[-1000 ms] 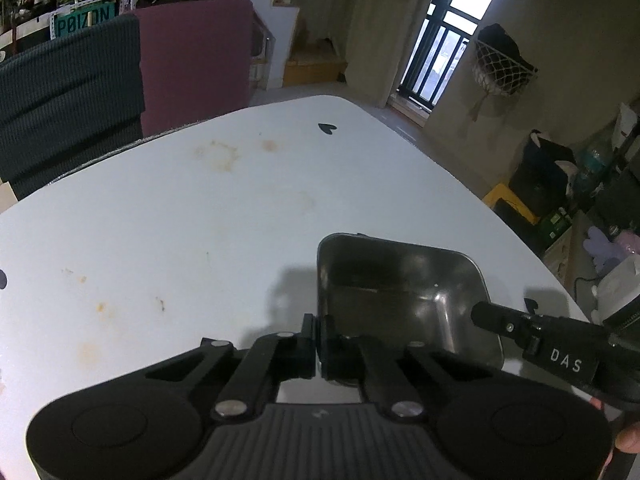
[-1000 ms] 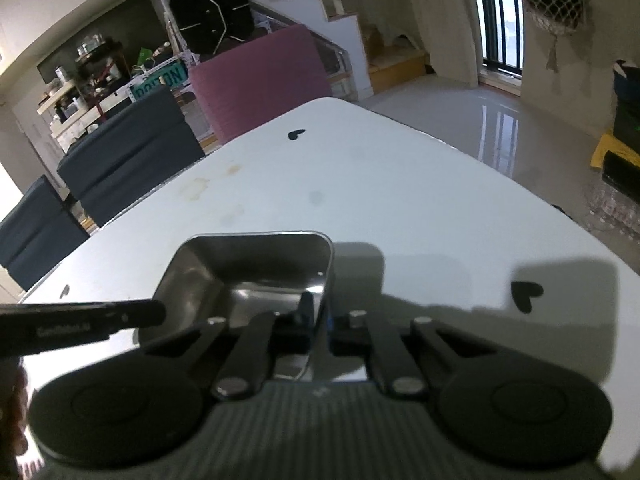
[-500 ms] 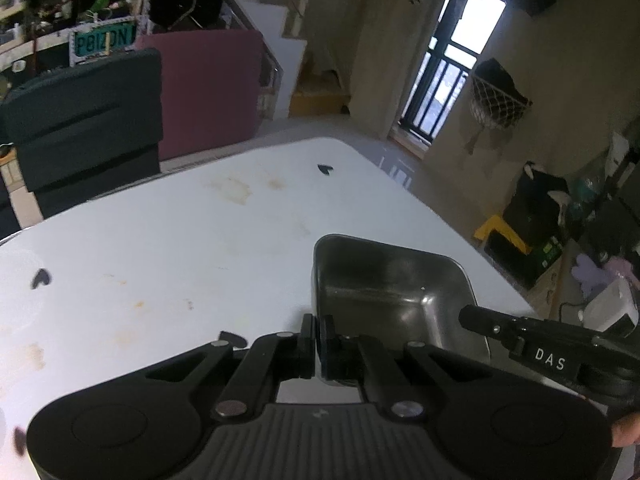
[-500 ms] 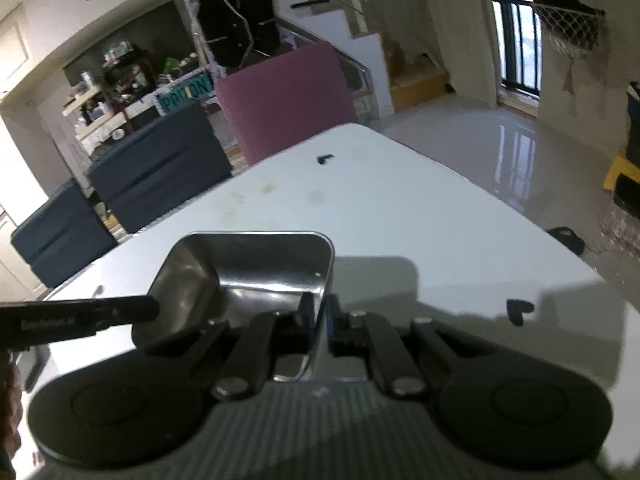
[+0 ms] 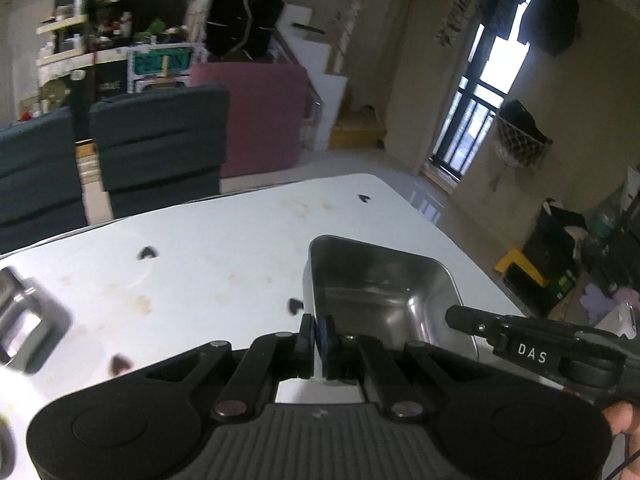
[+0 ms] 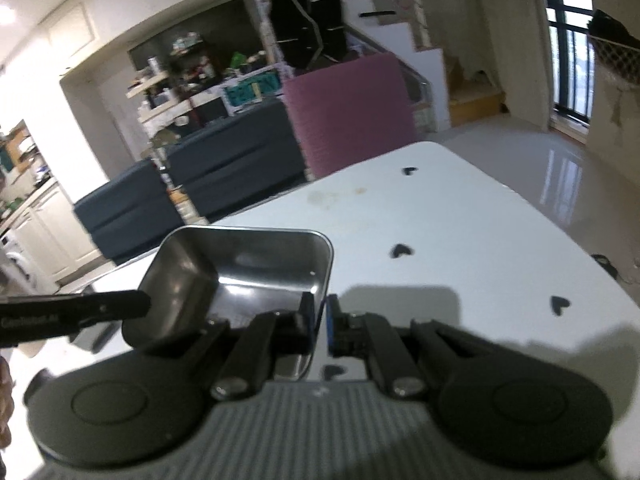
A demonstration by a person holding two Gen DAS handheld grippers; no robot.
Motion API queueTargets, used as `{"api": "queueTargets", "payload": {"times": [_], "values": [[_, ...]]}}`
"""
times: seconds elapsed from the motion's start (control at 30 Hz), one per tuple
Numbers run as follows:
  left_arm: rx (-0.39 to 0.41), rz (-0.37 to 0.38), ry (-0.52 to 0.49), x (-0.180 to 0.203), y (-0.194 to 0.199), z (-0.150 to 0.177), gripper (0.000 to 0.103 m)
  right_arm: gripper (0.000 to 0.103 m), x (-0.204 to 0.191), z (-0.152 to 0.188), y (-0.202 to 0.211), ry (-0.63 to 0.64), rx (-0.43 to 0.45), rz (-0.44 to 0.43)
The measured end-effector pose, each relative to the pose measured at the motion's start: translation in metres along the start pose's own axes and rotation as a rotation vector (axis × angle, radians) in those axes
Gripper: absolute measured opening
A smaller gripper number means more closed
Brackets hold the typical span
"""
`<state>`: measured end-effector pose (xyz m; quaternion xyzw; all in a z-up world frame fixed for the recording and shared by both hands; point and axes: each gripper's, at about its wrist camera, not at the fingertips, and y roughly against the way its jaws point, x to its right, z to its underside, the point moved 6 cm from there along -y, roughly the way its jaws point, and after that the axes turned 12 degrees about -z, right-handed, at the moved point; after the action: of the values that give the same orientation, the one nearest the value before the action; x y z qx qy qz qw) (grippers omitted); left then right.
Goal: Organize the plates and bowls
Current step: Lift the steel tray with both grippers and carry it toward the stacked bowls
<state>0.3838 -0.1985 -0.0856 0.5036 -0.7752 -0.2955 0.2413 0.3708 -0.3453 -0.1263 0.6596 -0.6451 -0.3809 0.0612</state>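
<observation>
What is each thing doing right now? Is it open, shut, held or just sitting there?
Metal tray: empty, held up off the table by both grippers, one on each side wall.
Left gripper: jaws shut on the tray's wall.
Right gripper: jaws shut on the tray's opposite wall.
White table: stained, with small dark heart marks.

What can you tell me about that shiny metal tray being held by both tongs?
The tray is a deep rectangular pan of shiny, steel-looking metal with rounded corners, a thin rolled rim and nothing inside. It hangs above the white table, apparently clear of it, roughly level. The left tongs pinch its left wall and the right tongs pinch its right wall, both shut on the rim. Nothing else visibly touches it.
</observation>
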Motion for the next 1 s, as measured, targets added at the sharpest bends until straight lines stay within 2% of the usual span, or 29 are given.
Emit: {"api": "queueTargets", "payload": {"times": [0.47,0.73,1.0], "values": [[0.025,-0.161,0.147,-0.091,0.091,0.06,0.003,0.006,-0.095,0.024,0.007,0.112,-0.061,-0.156],[0.008,-0.237,0.234,-0.15,0.133,0.107,0.003,0.007,-0.152,0.056,-0.011,0.227,-0.171,-0.232],[-0.066,-0.293,0.338,-0.2,0.146,0.158,0.003,0.007,-0.192,0.097,-0.029,0.277,-0.296,-0.284]]}}
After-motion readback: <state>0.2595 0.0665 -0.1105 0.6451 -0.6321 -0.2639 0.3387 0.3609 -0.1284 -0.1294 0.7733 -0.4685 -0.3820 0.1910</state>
